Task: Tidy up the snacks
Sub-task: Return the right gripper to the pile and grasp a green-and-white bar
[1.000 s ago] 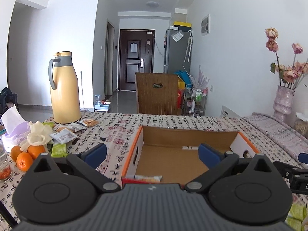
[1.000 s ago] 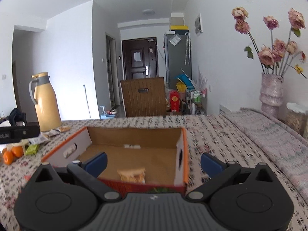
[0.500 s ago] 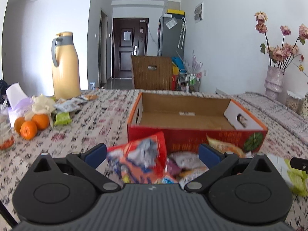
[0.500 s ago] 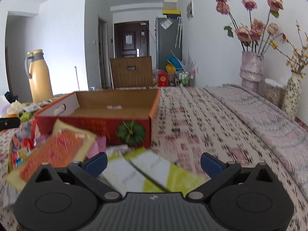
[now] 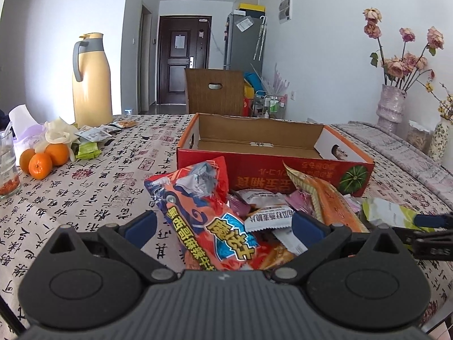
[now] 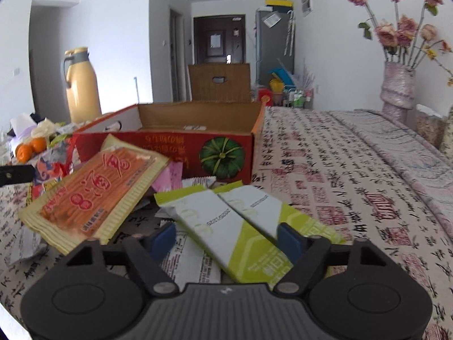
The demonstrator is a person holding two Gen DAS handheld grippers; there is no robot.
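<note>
Right gripper [image 6: 226, 235] jaws closing astride two green-white packets [image 6: 240, 226], no pinch yet; left gripper [image 5: 223, 223] spread over red bag [image 5: 203, 215]; heap at table's near edge, before open box [image 5: 269, 153]

I see the patterned desk [image 5: 107, 187] carrying the red box [image 5: 283, 170], snack packets [image 5: 254, 212] just before it, oranges [image 5: 42, 158] far left.
</note>
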